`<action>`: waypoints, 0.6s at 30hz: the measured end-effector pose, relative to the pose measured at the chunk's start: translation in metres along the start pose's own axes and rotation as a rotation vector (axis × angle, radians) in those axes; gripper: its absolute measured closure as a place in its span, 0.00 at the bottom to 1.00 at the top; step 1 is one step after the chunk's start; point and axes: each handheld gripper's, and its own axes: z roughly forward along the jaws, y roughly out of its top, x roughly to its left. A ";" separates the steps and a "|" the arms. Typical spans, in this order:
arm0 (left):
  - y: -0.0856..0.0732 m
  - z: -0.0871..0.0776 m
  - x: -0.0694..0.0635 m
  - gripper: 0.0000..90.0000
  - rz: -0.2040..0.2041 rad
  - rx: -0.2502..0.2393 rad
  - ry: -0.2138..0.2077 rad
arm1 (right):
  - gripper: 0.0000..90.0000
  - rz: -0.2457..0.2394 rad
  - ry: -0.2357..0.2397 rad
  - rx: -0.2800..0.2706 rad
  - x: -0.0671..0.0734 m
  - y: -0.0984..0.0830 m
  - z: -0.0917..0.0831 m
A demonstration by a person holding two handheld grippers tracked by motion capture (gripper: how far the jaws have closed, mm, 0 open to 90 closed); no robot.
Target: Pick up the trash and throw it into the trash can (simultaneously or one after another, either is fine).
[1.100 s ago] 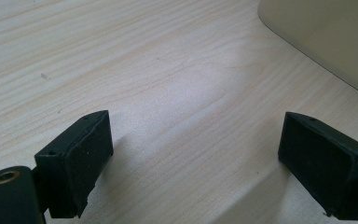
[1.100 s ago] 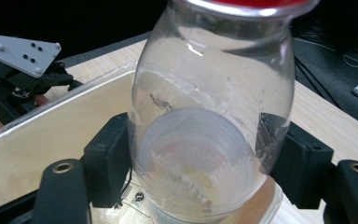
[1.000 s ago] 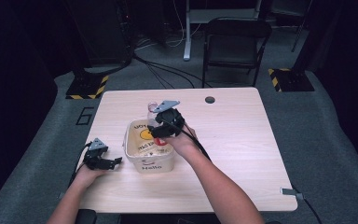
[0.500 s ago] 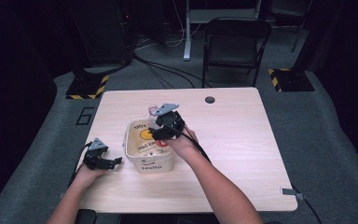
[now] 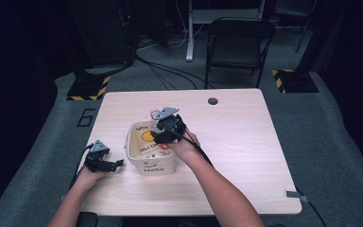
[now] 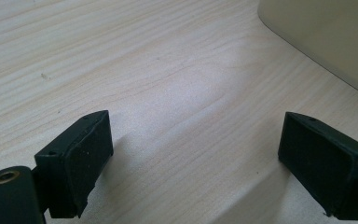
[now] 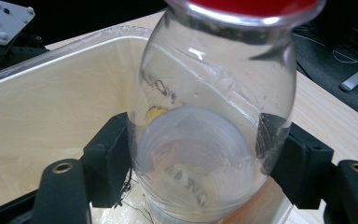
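At the lower left of the high view, the left gripper (image 5: 105, 163) lies low on the pale wooden counter (image 5: 246, 142), held in a hand that enters from the bottom edge. In the left gripper view its two black jaws stand wide apart with bare wood between them, and a cream wall of the tub (image 6: 326, 42) fills the upper right corner, close by but not touched.

Toward the middle of the high view stands the cream tub (image 5: 146, 163), a rectangular bin with a yellow round mark and the word "Hello" on its side. It sits just right of the left gripper.

Over the tub's right part is the right gripper (image 5: 165, 137), with its grey plate on top. In the right gripper view its jaws press on either side of a clear glass bottle (image 7: 209, 140) with a red cap (image 7: 247, 7), so the bottle is gripped about its belly. The bottle is over the tub's open inside, with the tub's cream inner wall behind it at the left of that view and the counter's edge at the right.
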 end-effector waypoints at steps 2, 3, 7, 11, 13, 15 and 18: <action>0.000 0.000 0.000 0.11 0.000 0.001 0.001 | 0.31 0.008 -0.002 0.003 0.000 0.000 0.001; 0.000 0.000 0.000 0.11 0.000 0.000 0.000 | 0.31 0.006 -0.002 0.009 0.001 -0.002 0.002; 0.000 0.000 0.000 0.11 0.000 0.000 0.001 | 0.31 0.004 -0.008 0.013 0.001 -0.004 0.005; 0.000 0.000 0.000 0.11 0.000 -0.001 0.002 | 0.30 0.007 -0.021 0.023 0.001 -0.005 0.006; 0.000 0.000 0.000 0.11 -0.001 -0.001 0.001 | 0.29 0.006 -0.025 0.021 0.001 -0.005 0.005; 0.000 0.000 0.000 0.11 0.000 0.003 0.001 | 0.29 0.004 -0.027 0.013 0.000 -0.005 0.003; 0.000 0.000 0.000 0.11 0.000 -0.001 0.002 | 0.27 0.015 -0.030 -0.004 -0.001 -0.004 0.000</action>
